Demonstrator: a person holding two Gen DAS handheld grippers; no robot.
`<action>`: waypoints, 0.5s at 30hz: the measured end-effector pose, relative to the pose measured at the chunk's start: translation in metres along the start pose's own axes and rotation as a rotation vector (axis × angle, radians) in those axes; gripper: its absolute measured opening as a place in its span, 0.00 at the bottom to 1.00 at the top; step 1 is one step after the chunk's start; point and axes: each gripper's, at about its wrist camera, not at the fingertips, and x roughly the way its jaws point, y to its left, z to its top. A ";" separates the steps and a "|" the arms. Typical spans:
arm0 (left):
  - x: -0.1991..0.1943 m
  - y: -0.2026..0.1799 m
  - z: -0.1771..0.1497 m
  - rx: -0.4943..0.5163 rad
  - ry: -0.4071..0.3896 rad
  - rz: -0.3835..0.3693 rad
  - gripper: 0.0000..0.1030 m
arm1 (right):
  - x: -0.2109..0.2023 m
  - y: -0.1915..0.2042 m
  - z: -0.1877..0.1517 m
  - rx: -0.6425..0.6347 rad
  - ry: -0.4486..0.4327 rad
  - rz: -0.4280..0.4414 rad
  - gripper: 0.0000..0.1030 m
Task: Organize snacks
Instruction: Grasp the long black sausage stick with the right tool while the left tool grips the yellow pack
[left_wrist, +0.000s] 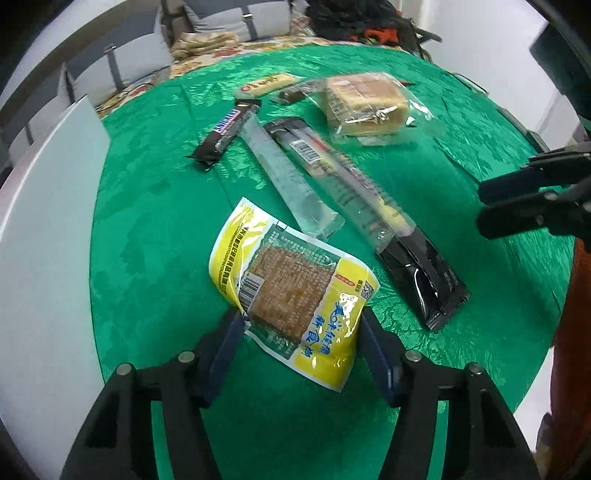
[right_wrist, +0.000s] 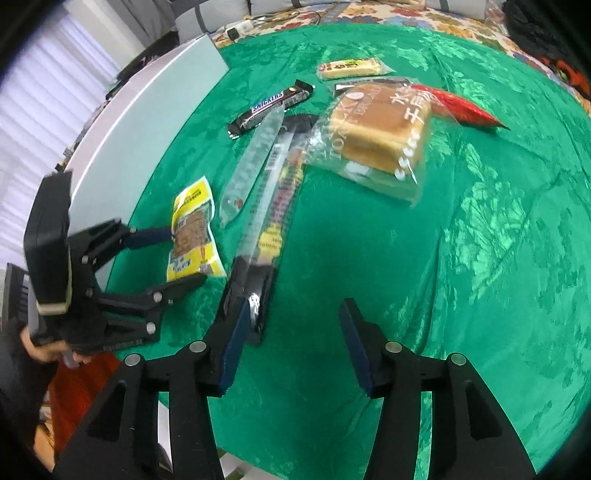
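Note:
A yellow tofu packet (left_wrist: 291, 295) (right_wrist: 194, 236) sits bowed between the pads of my left gripper (left_wrist: 301, 325) (right_wrist: 184, 256), which press on both of its edges. To its right lie a clear long packet (left_wrist: 288, 177) (right_wrist: 251, 162) and a long black packet (left_wrist: 369, 206) (right_wrist: 273, 206). My right gripper (right_wrist: 291, 332) (left_wrist: 484, 206) stands open over the green cloth with nothing between its fingers; its left finger (right_wrist: 232, 343) is beside the black packet's near end. Farther back are a Snickers bar (left_wrist: 225, 129) (right_wrist: 271, 107), a bagged bread loaf (left_wrist: 362, 103) (right_wrist: 380, 133) and a yellow bar (left_wrist: 266, 85) (right_wrist: 351, 68).
A green tablecloth (left_wrist: 147, 184) (right_wrist: 480, 258) covers the table. A white board (left_wrist: 44, 221) (right_wrist: 147, 110) borders it on the left. A red packet (right_wrist: 458, 107) lies behind the bread. A sofa with a floral cover and dark clothing is beyond the far edge.

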 end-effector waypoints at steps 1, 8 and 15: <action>0.000 0.000 -0.001 -0.011 -0.008 0.006 0.58 | 0.002 0.003 0.006 0.000 0.000 -0.004 0.53; -0.016 0.017 -0.009 -0.157 -0.052 0.003 0.35 | 0.050 0.020 0.044 0.068 0.038 0.010 0.51; -0.023 0.022 -0.025 -0.213 -0.097 0.002 0.25 | 0.055 0.033 0.047 0.054 0.043 -0.089 0.12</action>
